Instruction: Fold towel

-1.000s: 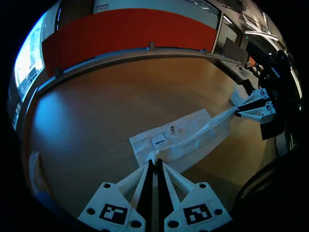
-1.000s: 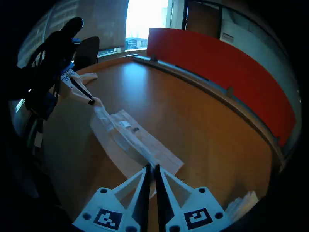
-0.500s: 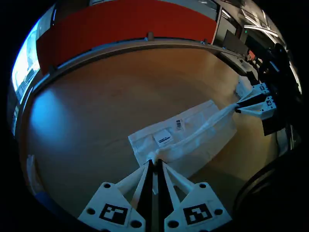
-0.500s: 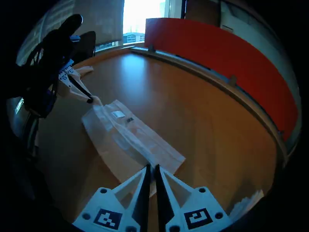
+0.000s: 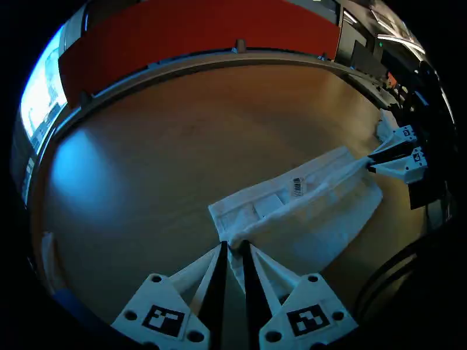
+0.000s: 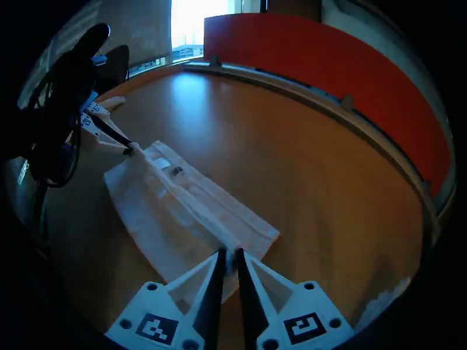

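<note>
On table [image 5: 146, 146], towel [image 5: 315, 216], corners hidden between fingers [image 5: 204, 274]

No word or number can be made out. In the left gripper view, a small barcode label [image 5: 298, 185] lies on the upper face of the white towel [image 5: 315, 221], towards its far edge. Just nearer and to the left of it is a pale tag [image 5: 267, 205] whose print is too small to read. In the right gripper view the barcode label is only a dark speck.

Black-and-white square markers, patterns rather than text, stand on the finger bases of the left gripper [image 5: 233, 246] and the right gripper [image 6: 229, 252]. Tiny marker squares on the right gripper's fingers, at the far right of the left gripper view, are unreadable.
</note>
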Available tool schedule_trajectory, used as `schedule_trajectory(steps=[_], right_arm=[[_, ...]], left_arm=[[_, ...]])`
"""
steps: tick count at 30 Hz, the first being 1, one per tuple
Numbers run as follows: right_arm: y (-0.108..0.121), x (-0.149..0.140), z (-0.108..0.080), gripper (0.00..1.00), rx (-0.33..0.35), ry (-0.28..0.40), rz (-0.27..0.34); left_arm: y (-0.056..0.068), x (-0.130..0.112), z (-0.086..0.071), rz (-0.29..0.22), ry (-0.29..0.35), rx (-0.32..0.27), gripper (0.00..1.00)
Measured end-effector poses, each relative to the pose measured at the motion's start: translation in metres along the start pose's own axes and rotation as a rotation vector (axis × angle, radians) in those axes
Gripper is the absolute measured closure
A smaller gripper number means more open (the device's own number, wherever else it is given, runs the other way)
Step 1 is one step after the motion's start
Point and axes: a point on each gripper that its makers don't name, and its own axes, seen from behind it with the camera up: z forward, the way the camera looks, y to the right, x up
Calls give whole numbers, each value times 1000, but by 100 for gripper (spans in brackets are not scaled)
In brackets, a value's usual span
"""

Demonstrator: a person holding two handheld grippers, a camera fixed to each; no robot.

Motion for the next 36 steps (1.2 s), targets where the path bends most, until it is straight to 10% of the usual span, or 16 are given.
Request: schedule_trajectory(steps=[15, 19, 25, 36], right_arm=[[30, 9, 11, 62, -83, 0, 2], [34, 13, 9, 54, -97, 9, 8], [33, 14, 5, 20, -97, 20, 20], [19, 8, -9, 16, -90, 34, 49]], left_arm=[[-14, 20, 8, 14, 29, 32, 73], [-15, 29, 5, 12, 46, 29, 58], [-18, 33, -1, 6, 58, 31, 6], [-15, 19, -14, -6, 48, 29, 3]])
